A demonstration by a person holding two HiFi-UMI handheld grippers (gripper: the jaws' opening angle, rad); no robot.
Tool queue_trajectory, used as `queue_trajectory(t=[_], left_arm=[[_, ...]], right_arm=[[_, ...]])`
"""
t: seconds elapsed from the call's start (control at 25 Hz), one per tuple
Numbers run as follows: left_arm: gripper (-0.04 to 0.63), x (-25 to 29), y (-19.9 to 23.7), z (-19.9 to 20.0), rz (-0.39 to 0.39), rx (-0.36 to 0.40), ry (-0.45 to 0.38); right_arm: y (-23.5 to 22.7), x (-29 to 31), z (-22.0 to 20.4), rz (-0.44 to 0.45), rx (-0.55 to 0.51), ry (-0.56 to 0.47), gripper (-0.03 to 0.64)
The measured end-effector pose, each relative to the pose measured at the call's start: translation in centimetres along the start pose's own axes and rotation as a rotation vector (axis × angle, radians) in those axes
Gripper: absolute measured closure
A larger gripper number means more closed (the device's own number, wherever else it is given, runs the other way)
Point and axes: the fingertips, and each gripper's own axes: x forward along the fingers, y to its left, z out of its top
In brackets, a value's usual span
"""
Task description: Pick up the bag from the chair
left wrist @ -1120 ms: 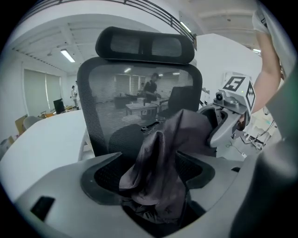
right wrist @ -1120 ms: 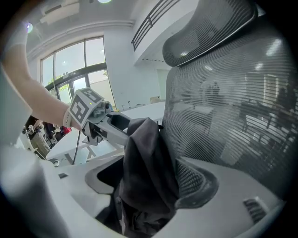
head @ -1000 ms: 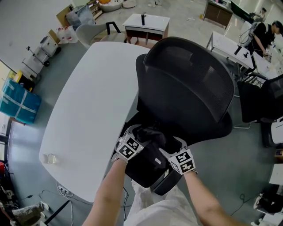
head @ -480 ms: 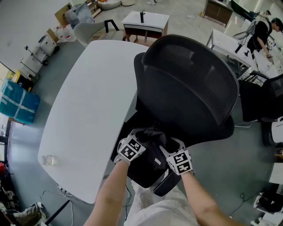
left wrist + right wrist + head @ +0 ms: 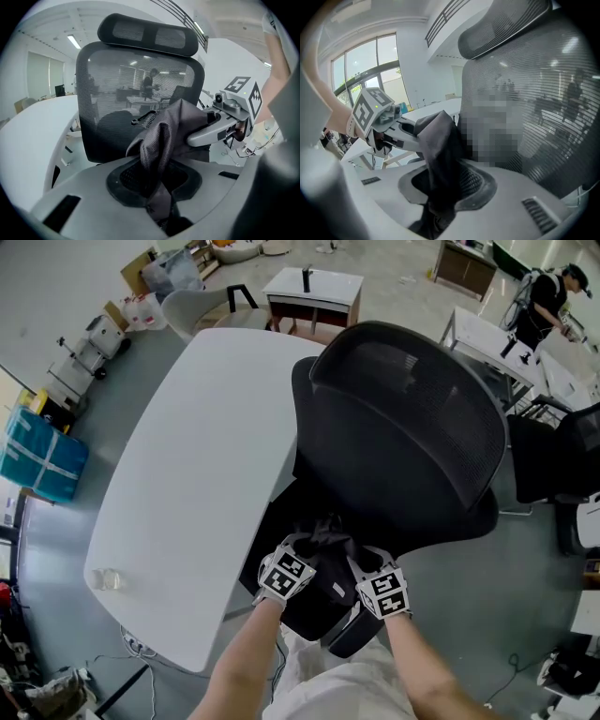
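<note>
Bag (image 5: 323, 561), head view: black, slumped on the seat of the black mesh chair (image 5: 403, 427), just beside the near right edge of the white desk (image 5: 187, 474).
Grippers, head view: the left gripper (image 5: 305, 547) and the right gripper (image 5: 361, 561) meet over the bag's bunched top, close together.
Left gripper view: its jaws are pressed onto a fold of dark woven cloth that rises between them. The right gripper bites the same bunch from the side.
Right gripper view: its jaws likewise pinch a hanging fold of the bag, with the chair's mesh back behind.
Handling: judged soft, limp and fairly light. It will sag and swing when lifted, so the gathered top is the sensible hold, since thin cloth may slide out of a shallow pinch.
Writing: no brand or label is readable on the bag. Only square black-and-white patterns show, on the grippers' cubes.
</note>
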Motion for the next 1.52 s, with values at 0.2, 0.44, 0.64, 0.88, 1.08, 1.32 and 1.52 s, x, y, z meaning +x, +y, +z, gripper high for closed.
queue_trajectory(t=[0.2, 0.44, 0.64, 0.88, 1.08, 1.32, 1.52], left_arm=[[0.518, -1.1, -0.9, 0.6, -0.004, -0.013, -0.016], [0.528, -3.1, -1.6, 1.4, 0.025, 0.001, -0.026], [0.534, -4.8, -2.1, 2.1, 0.055, -0.002, -0.039], [0.535, -8.1, -2.4, 3.5, 0.096, -0.053, -0.094], [0.535, -11.2, -2.8, 5.2, 0.138, -0.067, -0.124], [0.535, -14.8, -3.2, 8.6, 0.196, -0.055, -0.198], [0.535, -17.7, -4.0, 11.5, 0.220, -0.058, -0.267]], right_arm=[[0.6, -0.8, 0.0, -0.014, 0.014, -0.005, 0.532], [1.5, -2.0, 0.9, -0.012, 0.053, -0.020, 0.551], [2.3, -2.9, 2.1, 0.002, 0.054, -0.034, 0.558], [4.0, -4.2, 4.5, 0.023, 0.021, -0.070, 0.561], [5.2, -6.1, 7.0, 0.049, -0.025, -0.111, 0.565], [6.1, -8.6, 11.0, 0.059, -0.077, -0.187, 0.566], [6.7, -11.4, 14.0, 0.060, -0.124, -0.247, 0.566]])
